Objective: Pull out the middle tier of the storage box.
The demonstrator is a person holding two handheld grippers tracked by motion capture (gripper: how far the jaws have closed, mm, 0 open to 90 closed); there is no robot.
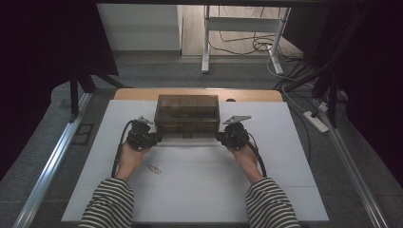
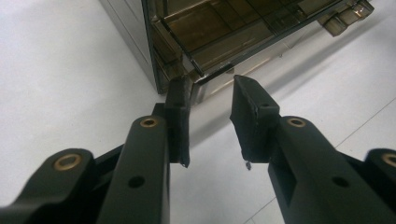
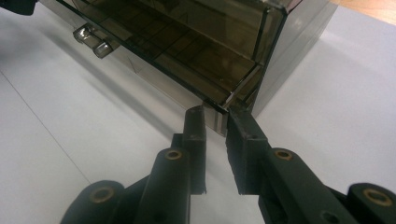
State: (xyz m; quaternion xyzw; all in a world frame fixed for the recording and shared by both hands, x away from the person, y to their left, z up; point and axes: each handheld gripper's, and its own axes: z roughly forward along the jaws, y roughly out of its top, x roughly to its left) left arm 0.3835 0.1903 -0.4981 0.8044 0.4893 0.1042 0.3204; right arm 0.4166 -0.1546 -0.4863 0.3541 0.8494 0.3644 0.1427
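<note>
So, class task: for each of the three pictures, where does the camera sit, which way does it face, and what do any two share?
High view: above the person's side, looking forward and down on the white table; striped sleeves, both hands.
Left gripper view: on the left gripper, facing the box's left front corner; its black jaws.
Right gripper view: on the right gripper, facing the right front corner; its jaws.
Shared: all show the smoky drawer box.
</note>
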